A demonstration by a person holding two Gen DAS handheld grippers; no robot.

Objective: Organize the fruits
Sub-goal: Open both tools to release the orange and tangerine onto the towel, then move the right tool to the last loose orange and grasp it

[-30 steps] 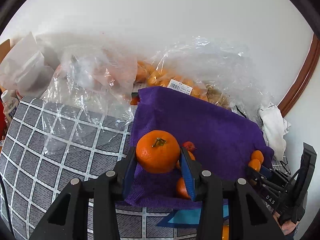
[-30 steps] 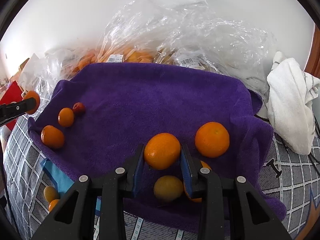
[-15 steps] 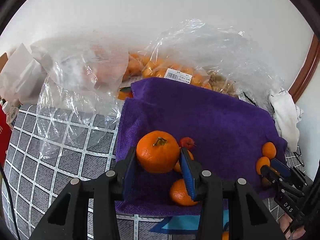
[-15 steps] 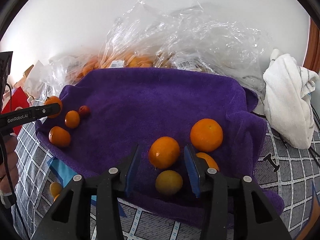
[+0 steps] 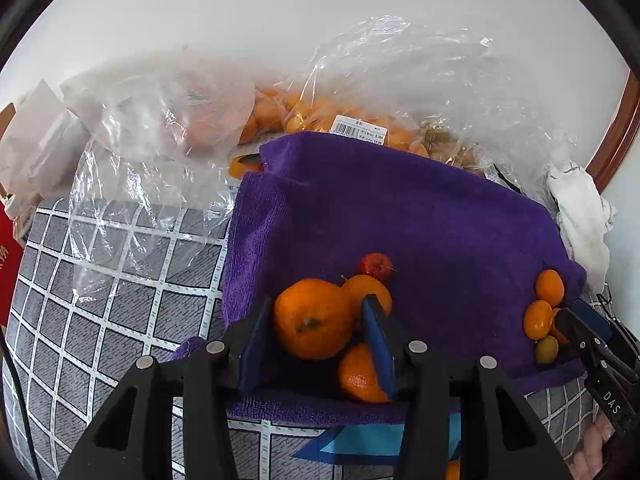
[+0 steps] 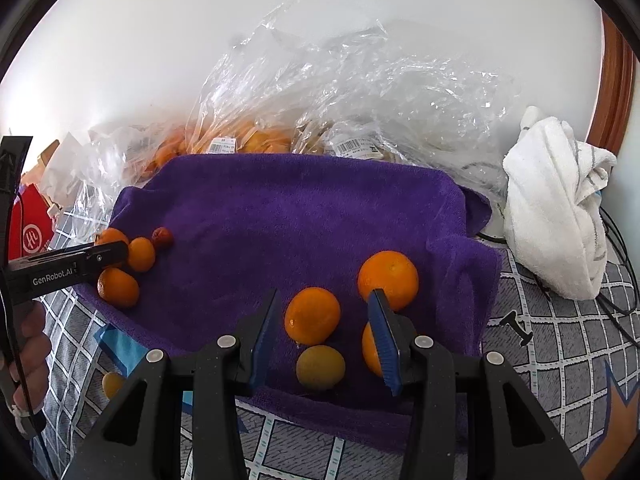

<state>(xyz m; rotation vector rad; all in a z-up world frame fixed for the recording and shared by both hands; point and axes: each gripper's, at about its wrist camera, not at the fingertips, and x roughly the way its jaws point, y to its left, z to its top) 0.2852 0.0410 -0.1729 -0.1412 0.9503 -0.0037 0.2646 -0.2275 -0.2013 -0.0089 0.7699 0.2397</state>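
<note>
- The left gripper [image 5: 316,326] has a large mandarin [image 5: 314,318] between its blue pads, the fruit low over the near-left corner of the purple towel [image 5: 420,216]; the left pad looks slightly off the peel, so I cannot tell whether the grip is firm or just letting go.
- The right gripper [image 6: 324,330] stands wide apart and holds nothing; a round orange [image 6: 313,315] lies on the towel between its fingers, touching neither.
- Just beside the left fruit sit two more mandarins, one behind [image 5: 370,294] and one in front [image 5: 362,372], and a small red fruit [image 5: 375,266] behind them.
- Around the right gripper lie a bigger orange [image 6: 388,280], a yellowish fruit [image 6: 321,367] and another orange partly hidden by the right finger.
- Judged from this, sorting is partway: two clusters are forming at opposite ends of the towel.
- Left to do: plastic bags [image 6: 360,92] of fruit behind the towel look still full, and small fruits lie off the towel on the checked cloth [image 5: 100,300].
</note>
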